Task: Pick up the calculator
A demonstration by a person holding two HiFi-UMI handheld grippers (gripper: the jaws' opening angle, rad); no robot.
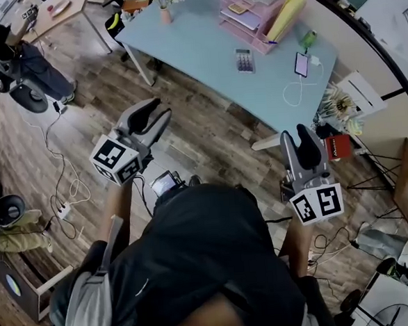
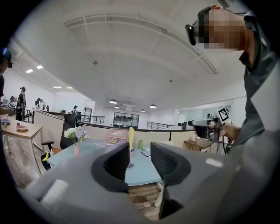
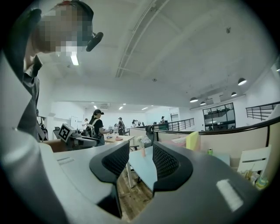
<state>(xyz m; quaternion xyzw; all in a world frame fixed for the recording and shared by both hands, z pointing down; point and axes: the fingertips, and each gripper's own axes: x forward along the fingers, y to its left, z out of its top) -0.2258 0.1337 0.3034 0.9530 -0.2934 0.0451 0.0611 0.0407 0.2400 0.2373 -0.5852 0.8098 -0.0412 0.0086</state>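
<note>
The calculator (image 1: 245,60), small and grey with dark keys, lies flat near the front edge of the light blue table (image 1: 196,44). I stand back from the table on the wooden floor. My left gripper (image 1: 162,109) is held out over the floor toward the table, well short of the calculator, jaws close together and holding nothing. My right gripper (image 1: 294,133) is off the table's near right corner, also shut and holding nothing. In the left gripper view the table (image 2: 83,155) shows past the left gripper (image 2: 141,153). In the right gripper view the right gripper (image 3: 141,151) frames the table's edge (image 3: 142,170).
On the table are a phone (image 1: 301,64) with a white cable (image 1: 295,91), a pink tray (image 1: 249,13), a yellow folder (image 1: 285,12), a green cup (image 1: 309,40) and a flower vase (image 1: 164,8). Cables (image 1: 58,169) trail on the floor at left. Another person (image 1: 15,57) is at far left.
</note>
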